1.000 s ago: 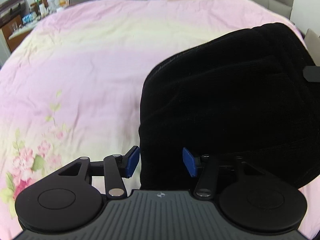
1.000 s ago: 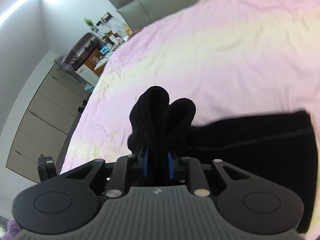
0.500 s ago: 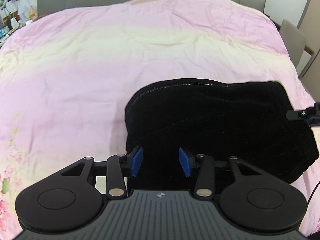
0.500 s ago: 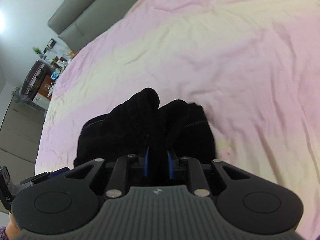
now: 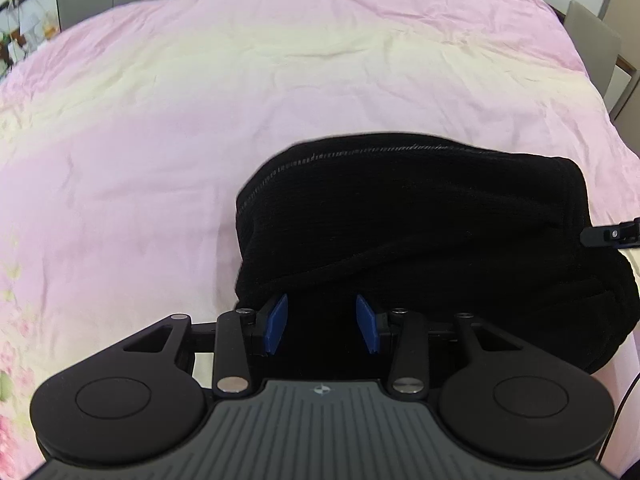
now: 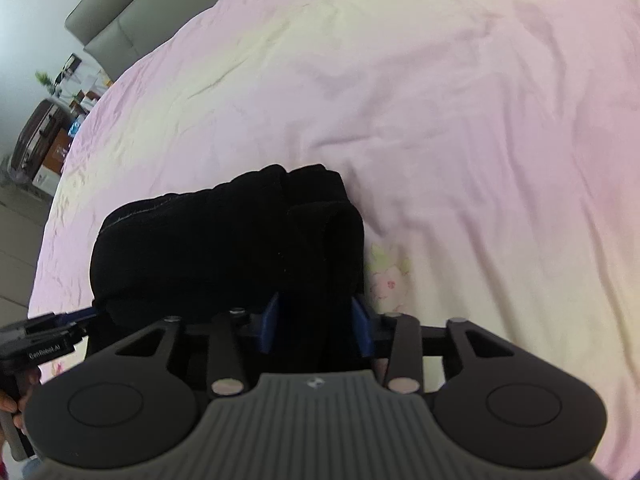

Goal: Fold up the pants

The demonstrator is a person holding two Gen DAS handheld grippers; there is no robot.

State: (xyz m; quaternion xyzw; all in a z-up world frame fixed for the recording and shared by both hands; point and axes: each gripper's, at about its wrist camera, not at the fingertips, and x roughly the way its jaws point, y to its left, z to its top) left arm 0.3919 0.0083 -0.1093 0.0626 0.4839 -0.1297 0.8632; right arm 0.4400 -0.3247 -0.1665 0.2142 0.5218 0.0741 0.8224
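Left gripper (image 5: 322, 330): blue pads spread wide apart, black cloth lying between them, neither pad seen pressing it. Right gripper (image 6: 316, 326): blue pads parted likewise, a thick fold of cloth running between them; whether the pads touch it I cannot tell, no clamping visible.

Bed cover (image 5: 280, 92): pink with pale yellow bands, creased, fills most of both views. Floral print at 8 o'clock in the left wrist view and just beside the cloth bundle at 4 o'clock in the right wrist view.

Pants (image 5: 420, 232): black, ribbed knit, folded into a compact stacked bundle lying on the bed cover. In the left wrist view it sits from centre toward 4 o'clock, stitched hem line curving along its far and left edges. In the right wrist view (image 6: 224, 240) the bundle sits at centre, layered fold ends showing toward 1 o'clock.

Headboard (image 6: 120, 8): grey, padded, at 11 o'clock in the right wrist view, along 12 o'clock in the left.

Chair (image 5: 592, 40): grey-backed, at 2 o'clock beyond the bed edge.

Suitcase (image 6: 36, 136): dark brown, at 9 o'clock by the wall, cluttered shelf near it.

Tip of the right gripper shows at 3 o'clock in the left wrist view, touching the bundle's edge.
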